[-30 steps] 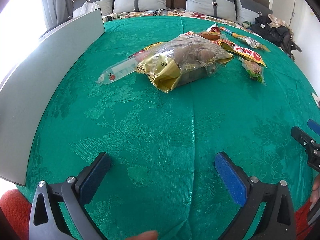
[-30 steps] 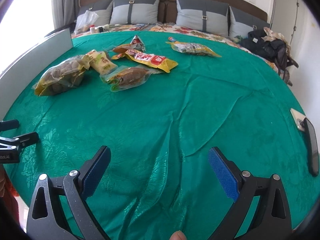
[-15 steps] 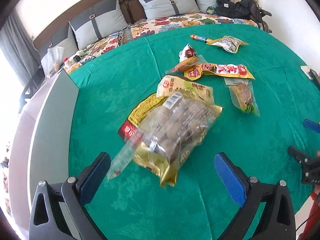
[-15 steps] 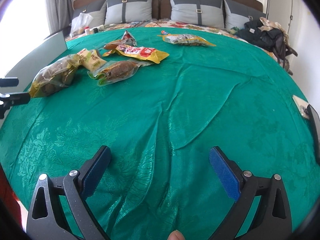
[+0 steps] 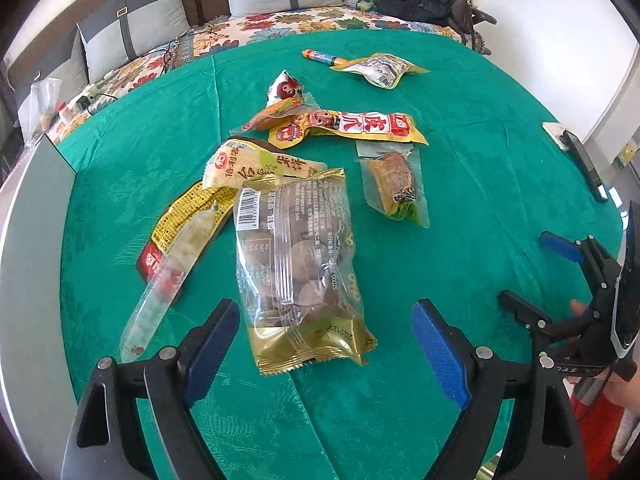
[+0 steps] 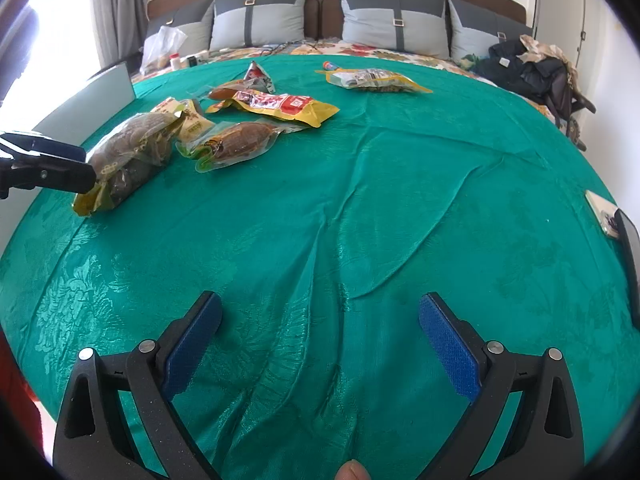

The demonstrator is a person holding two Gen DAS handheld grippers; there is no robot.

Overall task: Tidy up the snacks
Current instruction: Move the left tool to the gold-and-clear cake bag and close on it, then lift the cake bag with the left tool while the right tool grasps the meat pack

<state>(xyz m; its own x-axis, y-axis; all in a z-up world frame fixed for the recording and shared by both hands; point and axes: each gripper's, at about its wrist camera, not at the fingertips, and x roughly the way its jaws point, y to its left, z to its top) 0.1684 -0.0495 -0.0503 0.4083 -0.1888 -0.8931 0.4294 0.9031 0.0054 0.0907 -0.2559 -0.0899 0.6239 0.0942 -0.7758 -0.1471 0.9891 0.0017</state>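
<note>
Several snack packets lie on the green cloth (image 5: 460,184). Nearest is a gold-and-clear bag of brown round snacks (image 5: 296,264), also at the left of the right wrist view (image 6: 132,148). My left gripper (image 5: 325,312) hangs over the bag's near end with its jaws closing; the bag lies between them and the pads do not touch it. A long yellow-red packet (image 5: 188,228) and a cream packet (image 5: 260,166) lie partly under the bag. Beyond are a red-yellow packet (image 5: 352,126) and a clear packet with a brown piece (image 5: 394,182). My right gripper (image 6: 320,302) stands open over bare cloth.
A grey board (image 5: 28,240) stands along the left edge. A dark phone (image 5: 584,164) lies at the right edge. Far off lie a yellow-white packet (image 5: 380,68) and an orange tube (image 5: 320,56). Pillows (image 6: 392,16) and a dark bag (image 6: 532,68) sit behind.
My left gripper has moved forward over the snacks and rolled, so the gold bag now lies between its jaws, which stand a little narrower. The right gripper has stayed still.
</note>
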